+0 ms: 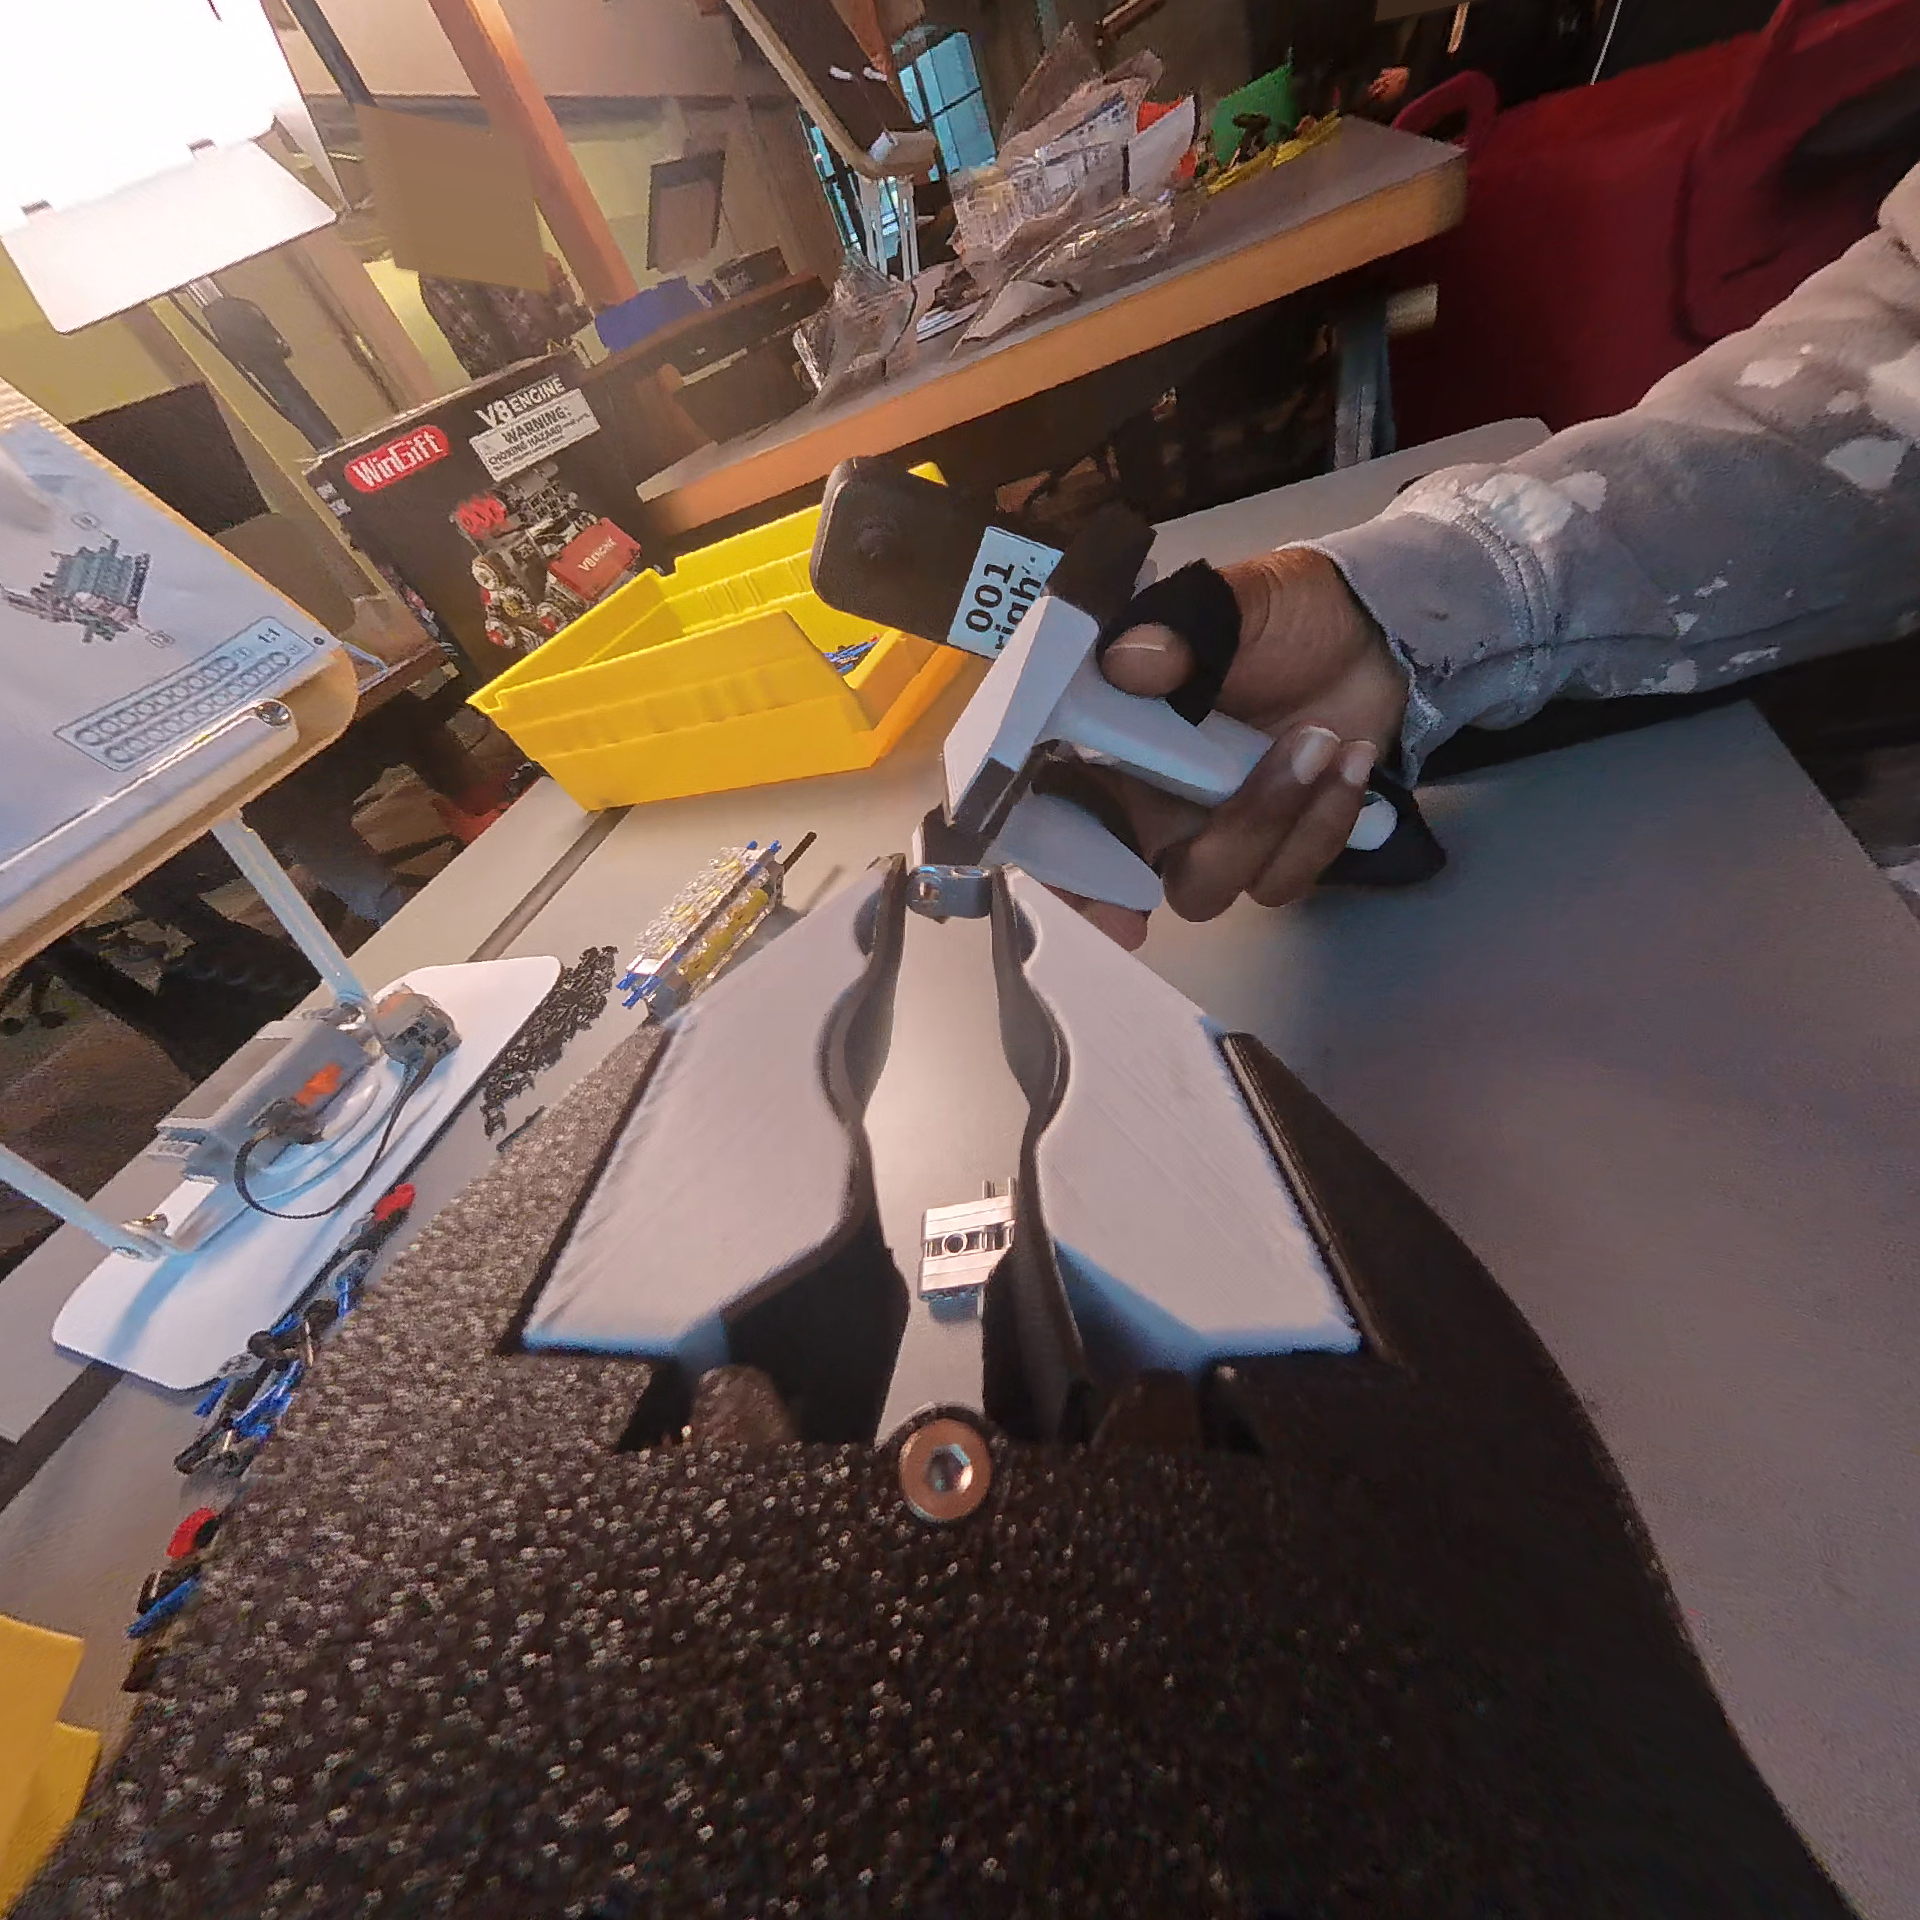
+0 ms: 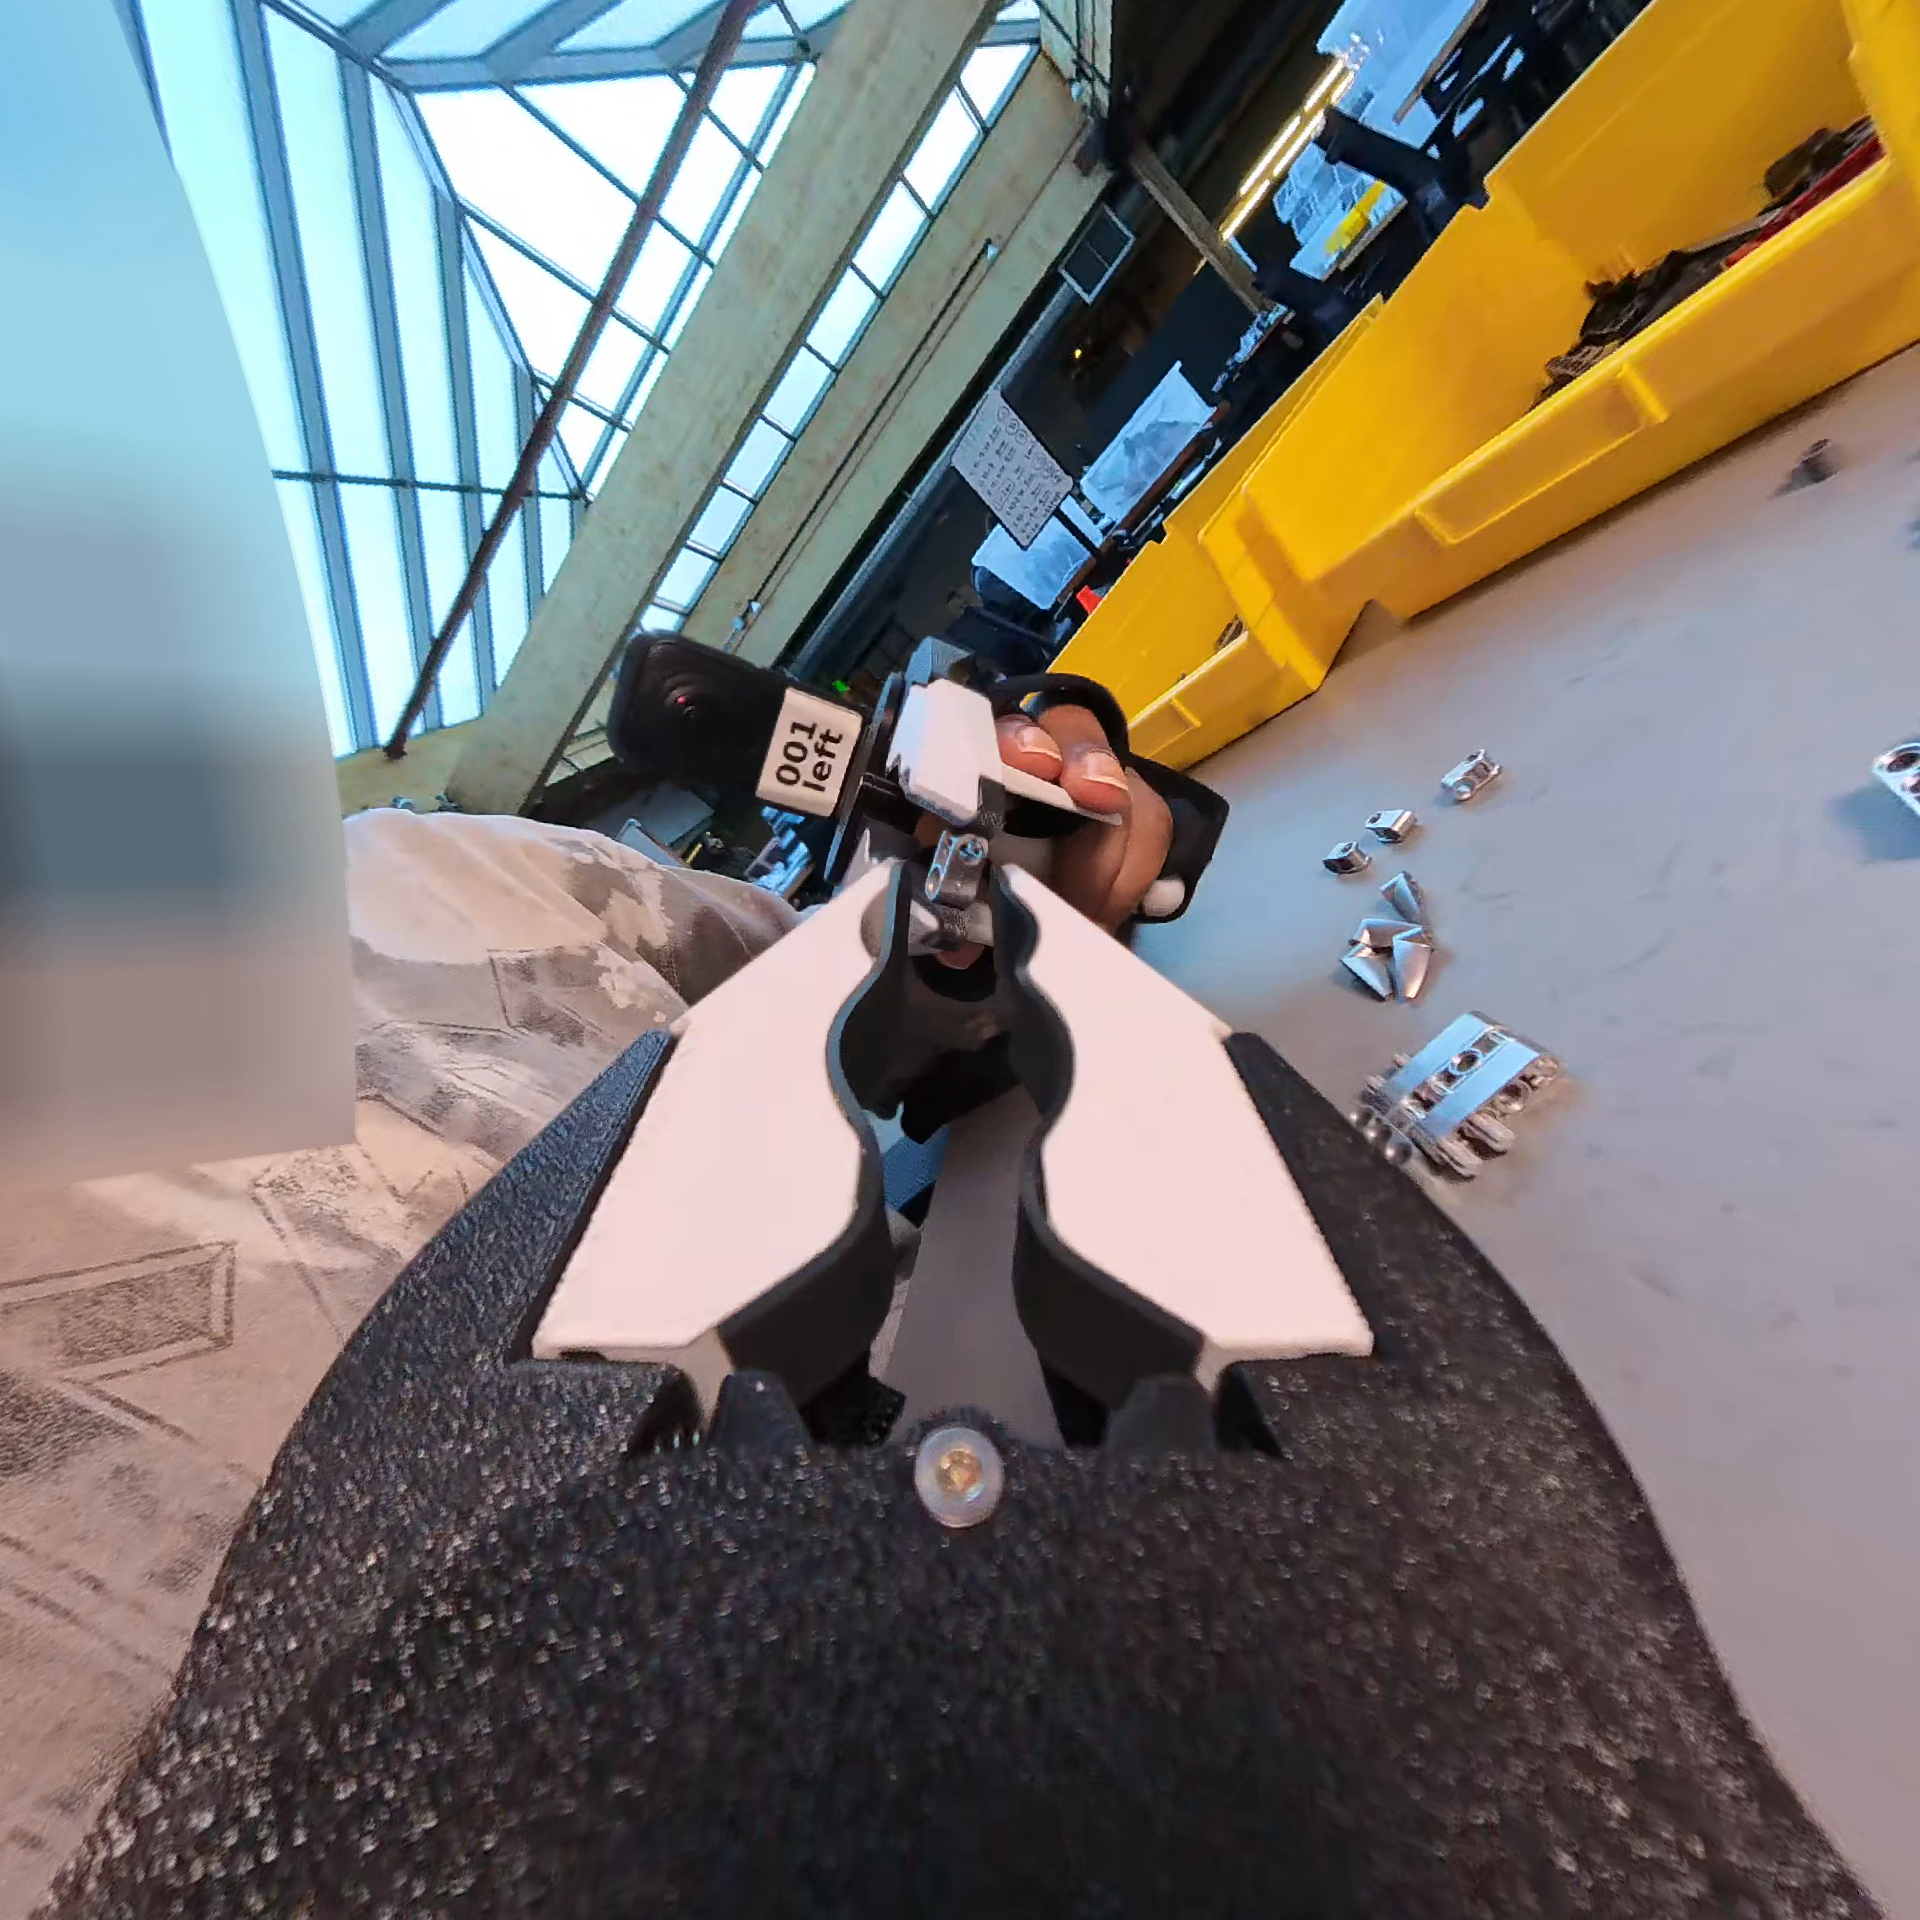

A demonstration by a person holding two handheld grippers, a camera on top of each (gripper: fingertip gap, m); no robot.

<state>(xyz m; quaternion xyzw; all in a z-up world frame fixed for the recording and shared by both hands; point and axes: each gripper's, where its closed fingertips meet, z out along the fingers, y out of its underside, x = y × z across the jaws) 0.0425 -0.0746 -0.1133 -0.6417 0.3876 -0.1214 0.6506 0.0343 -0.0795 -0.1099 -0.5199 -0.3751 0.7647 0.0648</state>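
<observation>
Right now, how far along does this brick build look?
Done: a part-built block of clear, yellow and blue pieces lies on the grey table. In hand: both grippers meet tip to tip, the left gripper and right gripper each shut on the small silver connector piece. Left: loose silver parts, a black pin pile and yellow bins with more pieces.

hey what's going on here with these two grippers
A person holds a handheld gripper in each hand above a grey table. The left gripper and right gripper meet tip to tip, both pinching a small silver connector piece. Another silver piece lies on the table below. More silver parts lie loose nearby, with yellow bins and a part-built block assembly beyond.
</observation>
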